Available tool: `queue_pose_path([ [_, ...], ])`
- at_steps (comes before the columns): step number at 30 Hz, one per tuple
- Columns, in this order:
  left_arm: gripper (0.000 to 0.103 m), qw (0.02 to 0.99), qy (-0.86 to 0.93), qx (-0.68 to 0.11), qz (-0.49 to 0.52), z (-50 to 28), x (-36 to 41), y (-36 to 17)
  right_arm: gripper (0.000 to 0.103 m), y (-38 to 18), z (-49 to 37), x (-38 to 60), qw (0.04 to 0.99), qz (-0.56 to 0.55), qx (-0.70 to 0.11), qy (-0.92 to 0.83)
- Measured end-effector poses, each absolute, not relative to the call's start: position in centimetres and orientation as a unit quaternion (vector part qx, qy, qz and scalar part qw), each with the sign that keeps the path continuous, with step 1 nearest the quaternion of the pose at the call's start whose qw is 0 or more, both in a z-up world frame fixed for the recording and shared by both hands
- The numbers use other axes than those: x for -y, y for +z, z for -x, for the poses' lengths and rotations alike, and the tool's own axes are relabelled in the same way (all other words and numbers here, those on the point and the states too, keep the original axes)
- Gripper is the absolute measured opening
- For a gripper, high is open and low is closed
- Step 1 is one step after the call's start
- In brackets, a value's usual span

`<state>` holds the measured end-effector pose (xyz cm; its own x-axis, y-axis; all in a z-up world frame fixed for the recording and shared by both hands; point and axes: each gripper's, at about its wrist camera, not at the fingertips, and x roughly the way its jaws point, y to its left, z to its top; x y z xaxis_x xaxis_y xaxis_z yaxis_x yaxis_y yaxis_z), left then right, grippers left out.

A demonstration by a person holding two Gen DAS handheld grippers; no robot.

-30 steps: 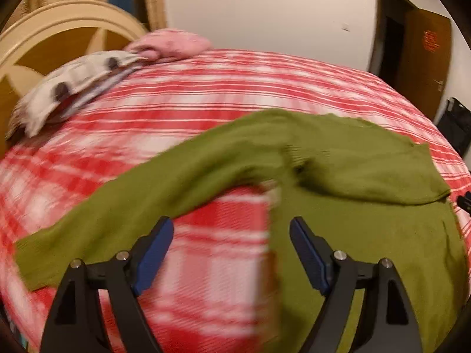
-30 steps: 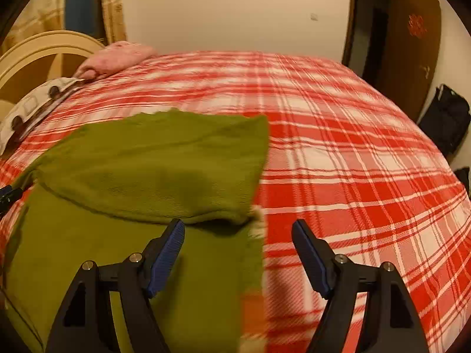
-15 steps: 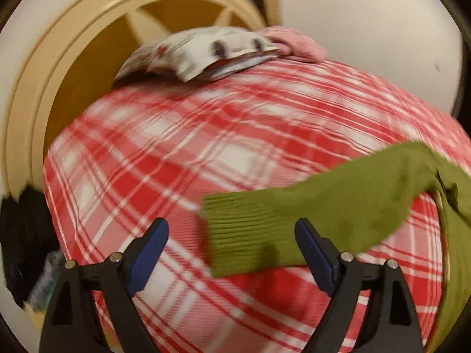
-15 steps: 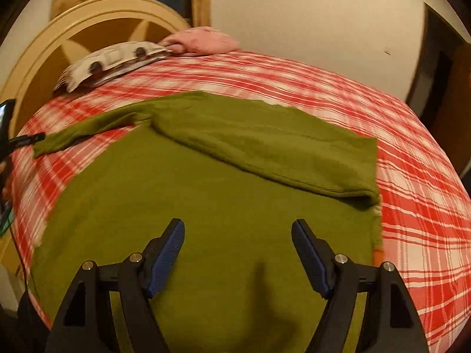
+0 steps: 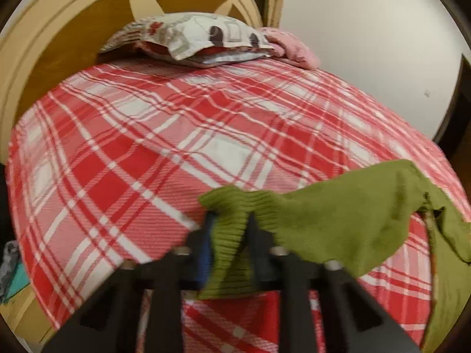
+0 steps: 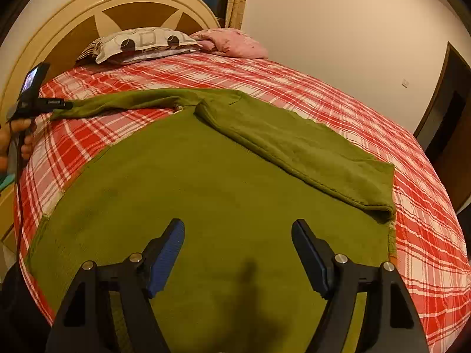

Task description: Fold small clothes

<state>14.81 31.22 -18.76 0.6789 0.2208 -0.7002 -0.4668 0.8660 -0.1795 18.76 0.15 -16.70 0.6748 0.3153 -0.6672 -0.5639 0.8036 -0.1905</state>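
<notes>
Leftmost, the left hand-held gripper [image 5: 228, 235] had its jaws pinched together on the ribbed cuff [image 5: 232, 223] of the green sweater's [image 6: 206, 191] outstretched sleeve [image 6: 123, 104], probably so the sleeve could be carried across the body, as the other sleeve [image 6: 297, 147] already lay. The sweater rested flat on the plaid bed [image 6: 338, 94]. Further right, the right hand-held gripper [image 6: 238, 253] hovered over the hem area, jaws spread wide, holding nothing.

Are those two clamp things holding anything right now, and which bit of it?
The left gripper pinches the green sweater by its ribbed sleeve cuff. The right gripper is open, holding nothing.
</notes>
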Motion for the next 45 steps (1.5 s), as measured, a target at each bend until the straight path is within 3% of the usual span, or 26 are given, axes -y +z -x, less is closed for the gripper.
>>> queue_pose_path([
  [9,0.012,0.913,0.178,-0.314,0.188,-14.4,-30.7,-15.3,0.076,-17.1,-18.5,1.4,0.899,0.169,-0.325,0.241],
  [25,0.012,0.949,0.068,-0.222,0.212,-17.4,-23.8,-3.7,0.076,-17.8,-18.8,4.9,0.905,0.133,-0.34,0.22],
  [32,0.006,0.961,-0.013,-0.192,0.198,-20.5,-17.6,1.1,0.076,-17.1,-18.9,6.0,0.907,0.12,-0.339,0.22],
  [40,0.008,0.971,-0.059,-0.199,0.123,-22.5,-9.8,3.4,0.076,-17.0,-19.5,9.2,0.915,0.093,-0.342,0.192],
  [41,0.012,0.972,-0.044,-0.209,0.095,-22.5,-9.2,3.0,0.076,-17.1,-19.6,9.7,0.916,0.088,-0.344,0.187],
  [43,0.036,0.97,-0.029,-0.235,0.053,-21.9,-8.9,1.1,0.076,-17.5,-19.8,10.5,0.916,0.076,-0.35,0.182],
  [44,0.072,0.969,-0.021,-0.242,0.043,-21.6,-9.0,0.5,0.076,-17.6,-20.0,10.7,0.915,0.073,-0.354,0.18],
  [45,0.094,0.966,0.0,-0.257,0.02,-21.1,-9.6,-1.1,0.076,-17.9,-20.2,11.0,0.914,0.07,-0.36,0.176],
])
